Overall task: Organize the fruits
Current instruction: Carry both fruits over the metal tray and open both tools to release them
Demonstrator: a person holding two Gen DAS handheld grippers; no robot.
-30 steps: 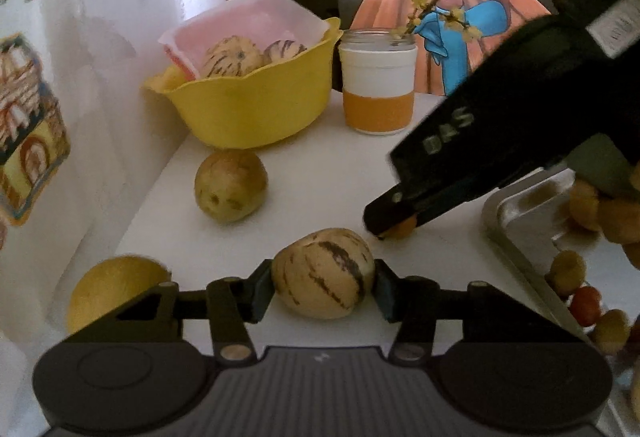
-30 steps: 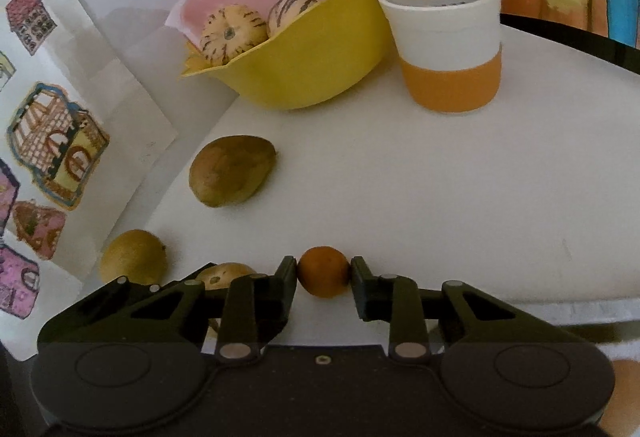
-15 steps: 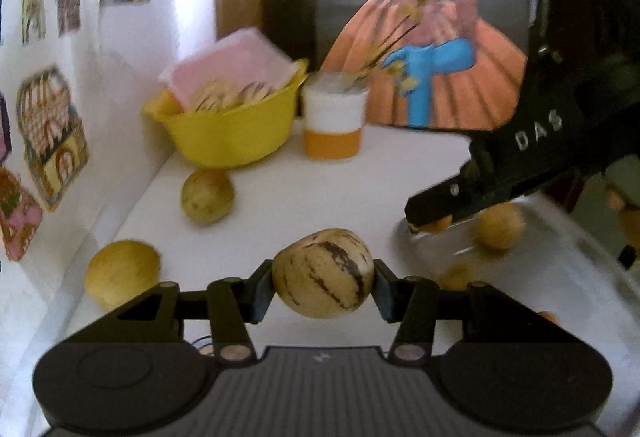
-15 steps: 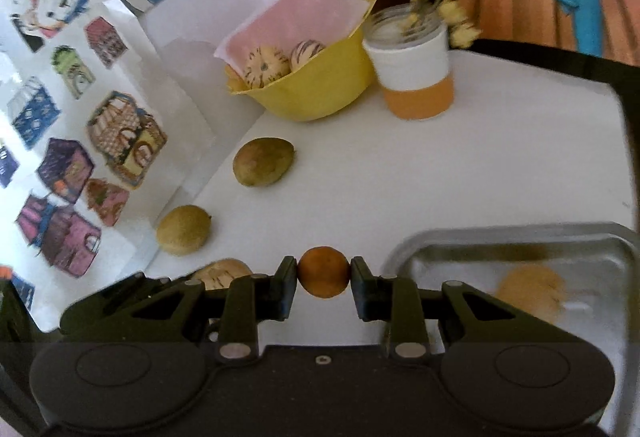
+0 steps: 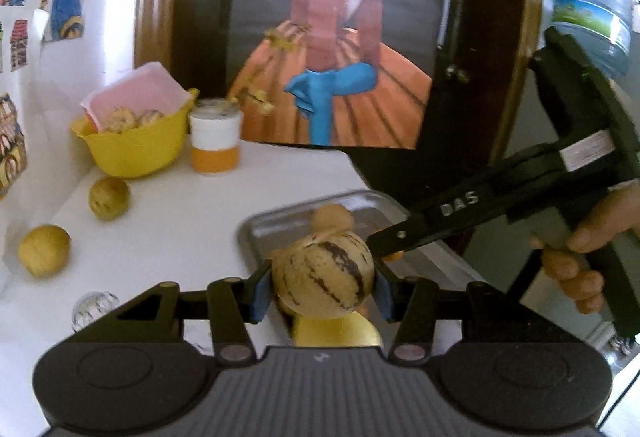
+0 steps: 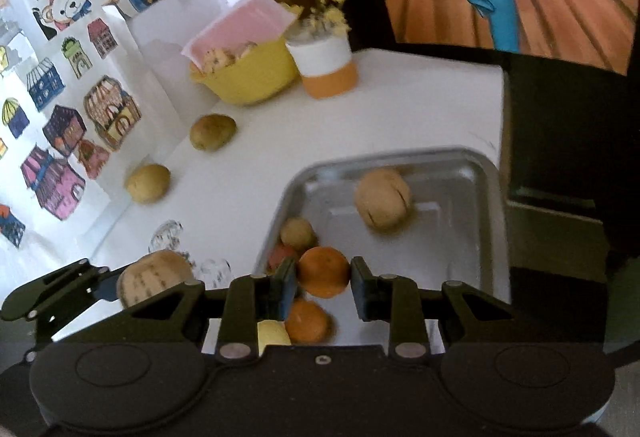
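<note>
Step in hand: transport of two fruits to the metal tray [image 6: 486,237], judged from both loads hanging over it.

The left hand-held gripper [image 5: 323,279] is clenched on a striped melon-like fruit [image 5: 323,273], held clear above the tray's left rim. The right hand-held gripper [image 6: 323,277] grips a small orange fruit [image 6: 323,271] between its pads, above the tray's near left corner, where several small fruits [image 6: 306,319] already crowd together.

Next move: each load calls for lowering to the tray floor and release. The tray's far half holds only one pale round fruit [image 6: 383,197], so open room lies toward its right and far edges.

Clearance: the two hand-held grippers stand close together; the moves probably need staggering to avoid contact. Two fruits [image 6: 212,132] remain on the desk [image 6: 420,105] along its left edge, near the yellow bowl [image 6: 250,75] and jar [image 6: 328,69] at the far left corner.
</note>
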